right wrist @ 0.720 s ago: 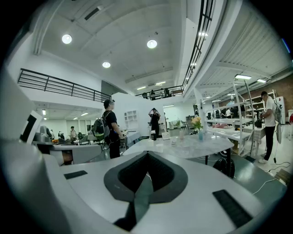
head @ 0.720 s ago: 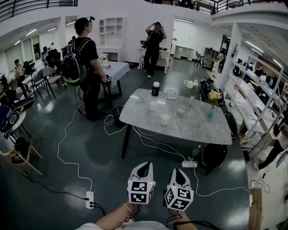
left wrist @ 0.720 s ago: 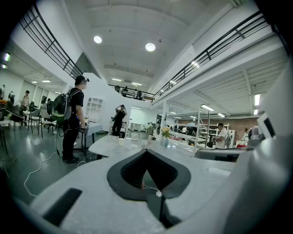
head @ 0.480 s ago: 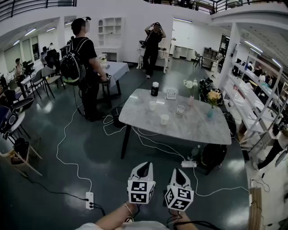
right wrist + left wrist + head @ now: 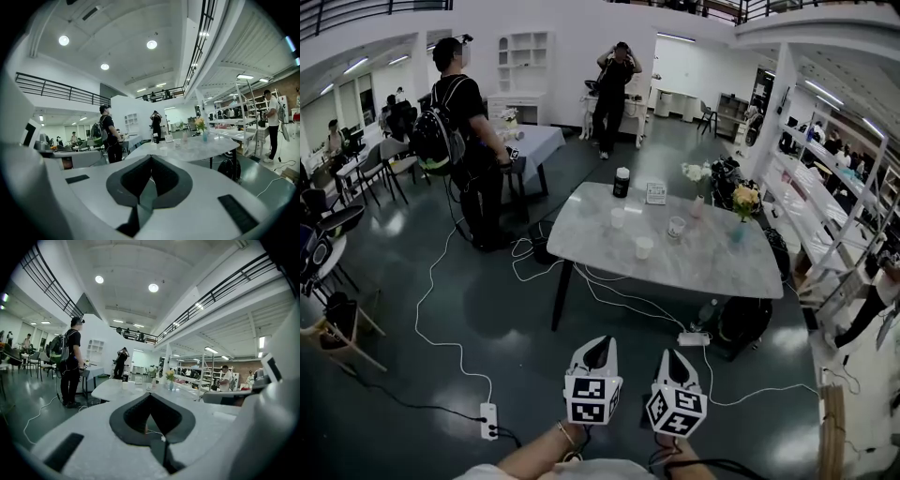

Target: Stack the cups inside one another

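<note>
Three pale cups stand apart on a marble table (image 5: 722, 267) some way ahead: one at the far left (image 5: 619, 217), one nearer the front edge (image 5: 644, 247) and one to the right (image 5: 676, 228). My left gripper (image 5: 598, 346) and right gripper (image 5: 672, 354) hover side by side over the dark floor, well short of the table, pointing roughly level toward it. Both are shut with nothing between the jaws. The left gripper view shows its tips (image 5: 150, 393) meeting, with the table (image 5: 110, 389) far off. In the right gripper view the gripper (image 5: 151, 156) is shut and a cup (image 5: 163, 150) is small ahead.
On the table also stand a dark bottle (image 5: 622, 183), a small sign (image 5: 656, 194) and two flower vases (image 5: 698, 208). White cables (image 5: 441, 281) and a power strip (image 5: 488, 419) lie on the floor. A person with a backpack (image 5: 464, 141) stands left of the table, and shelving (image 5: 834, 216) lines the right.
The head view has shifted slightly, so the grippers sit a little lower in it. The person with the backpack has stepped left. Both grippers stay shut.
</note>
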### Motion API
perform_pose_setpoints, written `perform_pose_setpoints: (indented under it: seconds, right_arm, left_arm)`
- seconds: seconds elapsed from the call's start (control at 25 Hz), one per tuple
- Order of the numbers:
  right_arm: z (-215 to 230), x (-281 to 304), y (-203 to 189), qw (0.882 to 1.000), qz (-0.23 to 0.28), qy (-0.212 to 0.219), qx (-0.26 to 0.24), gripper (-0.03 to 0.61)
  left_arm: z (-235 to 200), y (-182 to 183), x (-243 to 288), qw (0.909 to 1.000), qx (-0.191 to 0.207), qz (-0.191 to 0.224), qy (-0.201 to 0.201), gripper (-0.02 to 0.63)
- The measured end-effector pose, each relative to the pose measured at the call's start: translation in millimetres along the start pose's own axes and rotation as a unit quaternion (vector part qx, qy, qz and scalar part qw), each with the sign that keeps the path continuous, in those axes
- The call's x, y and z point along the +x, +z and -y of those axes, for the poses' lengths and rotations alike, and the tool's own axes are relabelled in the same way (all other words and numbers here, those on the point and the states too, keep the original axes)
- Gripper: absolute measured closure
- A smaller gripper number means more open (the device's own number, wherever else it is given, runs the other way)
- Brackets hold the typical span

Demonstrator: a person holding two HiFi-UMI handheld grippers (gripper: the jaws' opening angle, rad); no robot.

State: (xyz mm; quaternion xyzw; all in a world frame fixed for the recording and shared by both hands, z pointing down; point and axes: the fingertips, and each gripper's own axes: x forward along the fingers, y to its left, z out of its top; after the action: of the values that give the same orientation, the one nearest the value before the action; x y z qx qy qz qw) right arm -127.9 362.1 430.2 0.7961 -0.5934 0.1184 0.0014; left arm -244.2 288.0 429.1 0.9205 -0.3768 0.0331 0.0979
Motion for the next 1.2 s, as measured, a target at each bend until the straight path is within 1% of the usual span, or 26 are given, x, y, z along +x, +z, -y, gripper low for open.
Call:
perform_pose_setpoints:
  seconds: [0.24,0.48,0.68,0.88,1.04,1.2]
  right_arm:
    - [-17,14,-1,1.0,0.001,-0.017,0.003,0.572]
    - [-25,21,-4,0.999,-0.008,-0.033,0.008,0.572]
    - [-19,29,-8,0.999,-0.017,-0.044,0.008,0.572]
    - [-11,53,-11,0.999,-0.023,-0.045,0.007,0.572]
    - [-1,77,-8,0.999,-0.026,-0.038,0.006,0.572]
    - [13,101,1,0.999,-0.026,-0.027,0.002,0.572]
  left_arm:
    - [-32,2,3,1.0,0.004,-0.006,-0.005,0.611]
    - [-51,1,11,0.9999,-0.007,-0.013,-0.007,0.611]
    - [-55,-4,21,0.9996,-0.012,-0.02,-0.013,0.611]
    - [-62,-13,42,0.9994,-0.016,-0.027,-0.011,0.611]
    - [-64,-13,63,0.9994,-0.012,-0.031,-0.005,0.611]
    - [-60,-6,90,0.9995,-0.01,-0.029,0.003,0.611]
